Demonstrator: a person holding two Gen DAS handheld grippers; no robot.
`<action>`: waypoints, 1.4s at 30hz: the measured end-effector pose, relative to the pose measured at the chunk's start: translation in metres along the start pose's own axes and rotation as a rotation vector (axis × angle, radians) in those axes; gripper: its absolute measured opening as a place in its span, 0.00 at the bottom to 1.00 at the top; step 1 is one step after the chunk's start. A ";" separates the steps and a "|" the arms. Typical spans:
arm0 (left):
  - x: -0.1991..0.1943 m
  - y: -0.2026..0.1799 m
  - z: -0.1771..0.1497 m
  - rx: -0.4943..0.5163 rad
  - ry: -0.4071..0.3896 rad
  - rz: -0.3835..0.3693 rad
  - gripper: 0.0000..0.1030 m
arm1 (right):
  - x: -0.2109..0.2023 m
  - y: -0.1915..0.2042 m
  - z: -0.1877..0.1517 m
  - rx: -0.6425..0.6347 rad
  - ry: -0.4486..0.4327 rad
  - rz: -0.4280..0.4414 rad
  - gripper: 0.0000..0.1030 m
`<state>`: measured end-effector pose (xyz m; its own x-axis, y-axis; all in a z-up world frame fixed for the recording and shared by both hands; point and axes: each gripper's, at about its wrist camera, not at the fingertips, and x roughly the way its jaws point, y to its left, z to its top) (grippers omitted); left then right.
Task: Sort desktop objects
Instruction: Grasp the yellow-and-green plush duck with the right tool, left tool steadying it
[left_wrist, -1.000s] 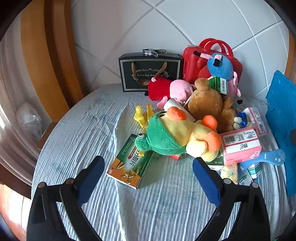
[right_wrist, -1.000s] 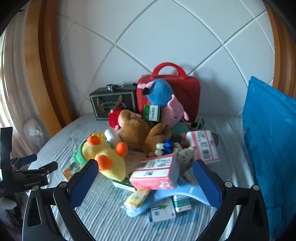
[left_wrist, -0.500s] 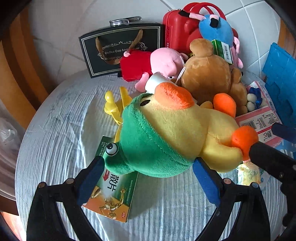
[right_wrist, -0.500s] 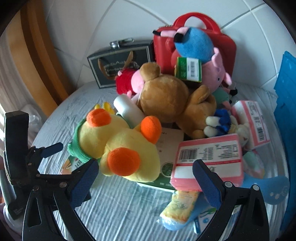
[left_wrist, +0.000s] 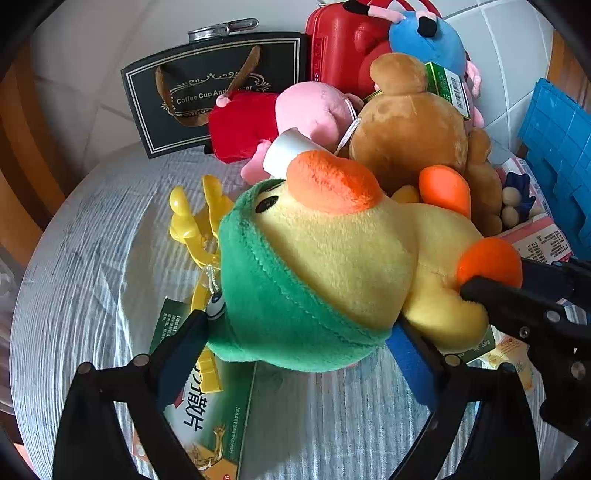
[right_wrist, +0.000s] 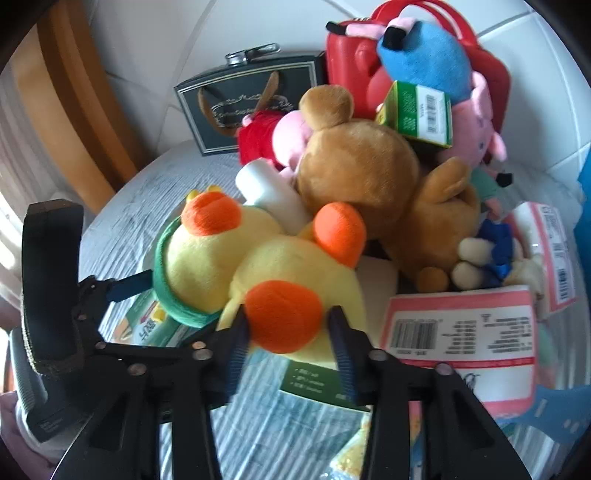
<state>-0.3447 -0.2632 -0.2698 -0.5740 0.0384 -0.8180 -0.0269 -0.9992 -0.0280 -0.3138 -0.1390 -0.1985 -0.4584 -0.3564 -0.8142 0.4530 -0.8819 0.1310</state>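
Observation:
A yellow plush duck (left_wrist: 351, 251) with a green hood and orange beak and feet lies on the striped table in front of a pile of toys. My left gripper (left_wrist: 295, 343) has its jaws on either side of the duck's green hood, touching it. My right gripper (right_wrist: 288, 339) is shut on the duck's orange foot (right_wrist: 282, 314); it also shows in the left wrist view (left_wrist: 517, 291) at the right. A brown plush bear (right_wrist: 369, 177), a pink and red plush pig (left_wrist: 295, 110) and a blue plush (right_wrist: 428, 59) lie behind the duck (right_wrist: 258, 258).
A green medicine box (left_wrist: 207, 417) and yellow clips (left_wrist: 192, 221) lie under the duck. A black gift bag (left_wrist: 214, 85) and a red case (left_wrist: 340, 40) stand at the back. Pink boxes (right_wrist: 461, 339) lie right, beside a blue crate (left_wrist: 561, 147).
Both grippers moved in on the duck. The right gripper went from open to shut on its orange foot; the left jaws narrowed around the green hood.

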 end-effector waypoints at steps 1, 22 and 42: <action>-0.005 0.000 -0.001 0.000 -0.013 0.007 0.82 | -0.005 0.003 0.000 -0.027 -0.015 -0.007 0.32; -0.068 -0.037 -0.039 0.019 -0.041 -0.112 0.80 | -0.079 -0.033 -0.049 -0.150 0.007 0.035 0.26; -0.025 -0.039 -0.052 0.036 0.054 -0.172 0.99 | -0.009 -0.049 -0.046 0.013 0.134 0.044 0.95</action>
<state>-0.2864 -0.2255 -0.2784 -0.5135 0.2075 -0.8326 -0.1504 -0.9771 -0.1507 -0.2965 -0.0787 -0.2237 -0.3317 -0.3515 -0.8755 0.4605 -0.8703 0.1749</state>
